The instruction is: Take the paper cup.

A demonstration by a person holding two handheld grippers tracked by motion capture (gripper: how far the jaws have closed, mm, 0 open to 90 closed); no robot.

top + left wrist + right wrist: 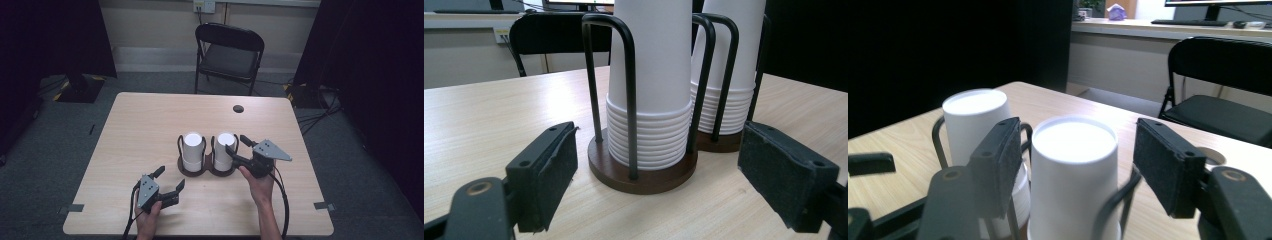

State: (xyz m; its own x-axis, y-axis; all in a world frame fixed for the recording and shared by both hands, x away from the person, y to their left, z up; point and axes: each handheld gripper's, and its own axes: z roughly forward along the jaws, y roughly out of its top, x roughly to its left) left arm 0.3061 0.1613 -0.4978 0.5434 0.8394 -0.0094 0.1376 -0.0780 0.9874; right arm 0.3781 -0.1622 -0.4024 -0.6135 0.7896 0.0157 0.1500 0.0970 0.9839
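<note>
Stacks of upside-down white paper cups [224, 150] sit in a dark twin-ring wire holder [207, 167] mid-table on the light wooden table [140, 130], right gripper [239, 143] clamped on the top cup of the right stack, left gripper [170, 178] hanging released just beside the holder.

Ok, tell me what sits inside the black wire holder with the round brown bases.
The black wire holder holds two stacks of upturned white paper cups, one per base, rims nested low. What lies under the stacks and inside the cups is covered.
</note>
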